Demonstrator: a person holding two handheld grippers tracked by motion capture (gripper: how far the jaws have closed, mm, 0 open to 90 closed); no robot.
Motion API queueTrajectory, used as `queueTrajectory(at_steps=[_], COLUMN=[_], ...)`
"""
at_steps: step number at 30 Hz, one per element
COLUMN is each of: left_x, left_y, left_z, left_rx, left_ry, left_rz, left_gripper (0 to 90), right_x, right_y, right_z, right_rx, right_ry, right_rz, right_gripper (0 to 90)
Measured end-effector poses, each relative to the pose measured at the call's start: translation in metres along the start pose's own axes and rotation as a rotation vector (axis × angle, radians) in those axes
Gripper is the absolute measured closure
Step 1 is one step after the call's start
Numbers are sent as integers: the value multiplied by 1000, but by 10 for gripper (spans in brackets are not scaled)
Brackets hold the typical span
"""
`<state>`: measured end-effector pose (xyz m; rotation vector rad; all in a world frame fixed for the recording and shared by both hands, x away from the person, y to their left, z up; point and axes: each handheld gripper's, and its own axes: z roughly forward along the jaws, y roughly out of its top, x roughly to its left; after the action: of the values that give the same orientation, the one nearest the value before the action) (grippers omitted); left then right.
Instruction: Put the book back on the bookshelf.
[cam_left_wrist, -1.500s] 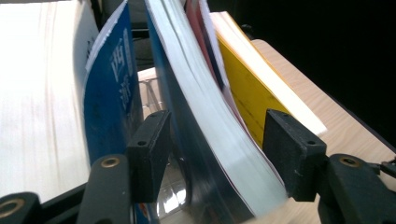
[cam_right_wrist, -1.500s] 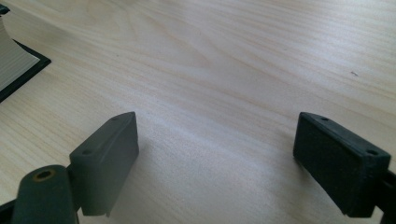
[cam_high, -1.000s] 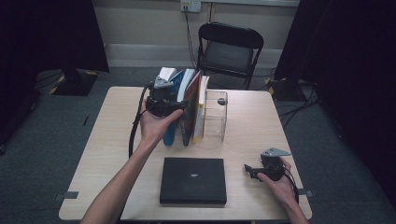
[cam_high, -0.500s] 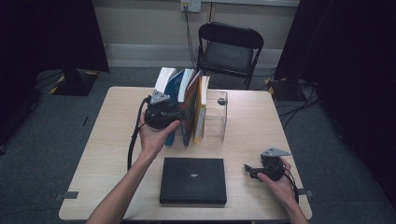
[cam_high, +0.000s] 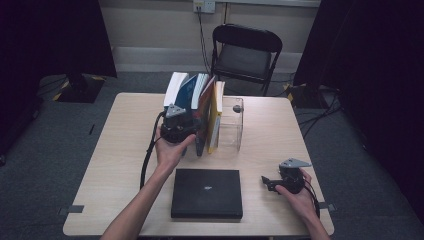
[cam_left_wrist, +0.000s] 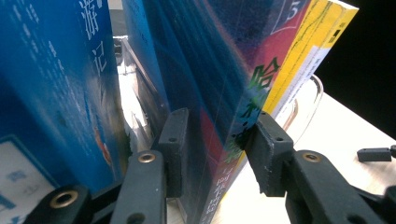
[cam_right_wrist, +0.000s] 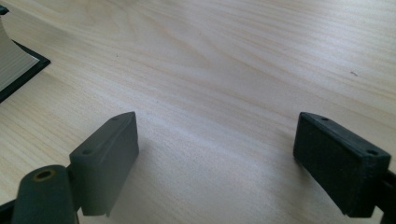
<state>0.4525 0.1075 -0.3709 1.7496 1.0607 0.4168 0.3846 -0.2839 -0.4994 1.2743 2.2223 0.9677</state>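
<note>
Several books (cam_high: 197, 97) stand upright in a row at the table's middle, leaning on a clear plastic stand (cam_high: 232, 125). My left gripper (cam_high: 192, 131) reaches into the row from the near side. Its jaws have just been closing, and they straddle a multicoloured book (cam_left_wrist: 219, 84) with a dark blue and red cover. Both pads (cam_left_wrist: 268, 144) lie against that book. A blue book (cam_left_wrist: 56, 93) stands to one side of it and a yellow one (cam_left_wrist: 308, 42) to the other. My right gripper (cam_high: 267, 182) rests open on the table's near right corner; between its jaws lies bare wood (cam_right_wrist: 215, 154).
A black book (cam_high: 206, 193) lies flat near the front edge, between the two hands; its corner (cam_right_wrist: 18, 65) shows beside the right gripper. A black folding chair (cam_high: 245, 50) stands behind the table (cam_high: 125, 130). Dark curtains hang at both sides.
The left hand has sunk with its gripper from the tops of the books down along the row. The right hand and the black book have kept still.
</note>
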Motion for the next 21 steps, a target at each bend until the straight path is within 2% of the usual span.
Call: queueTrajectory(at_steps=[5, 7, 10, 15, 21], left_x=[-2, 0, 0, 5, 6], left_y=[1, -1, -3, -4, -11], left_z=[1, 2, 2, -1, -4], left_rx=[-7, -14, -17, -12, 2], left_ry=[-2, -25, -21, -25, -6], left_rz=[-46, -78, -59, -62, -43], left_gripper=[620, 618, 614, 603, 549], right_x=[0, 0, 0, 0, 0], right_y=[0, 0, 0, 0, 0], right_z=[0, 0, 0, 0, 0], right_rx=[0, 0, 0, 0, 0], right_ry=[0, 0, 0, 0, 0], right_rz=[0, 0, 0, 0, 0], right_gripper=[140, 140, 140, 140, 140])
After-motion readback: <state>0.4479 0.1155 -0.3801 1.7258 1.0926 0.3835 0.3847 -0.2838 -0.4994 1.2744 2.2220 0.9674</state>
